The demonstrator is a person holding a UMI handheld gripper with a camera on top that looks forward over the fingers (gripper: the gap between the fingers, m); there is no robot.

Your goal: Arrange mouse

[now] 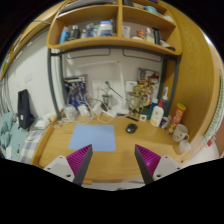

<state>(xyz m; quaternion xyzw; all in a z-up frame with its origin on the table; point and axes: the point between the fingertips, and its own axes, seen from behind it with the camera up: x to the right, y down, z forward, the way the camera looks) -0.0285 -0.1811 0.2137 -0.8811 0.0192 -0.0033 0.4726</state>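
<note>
Claw [109, 160] fingers stand apart, holding nothing, above the counter [110, 155]. Mouse [131, 128] sits at one o'clock, just right of the blue mat [95, 136], well ahead. Risk: nearby white bottles [157, 116] could be knocked during approach.
</note>
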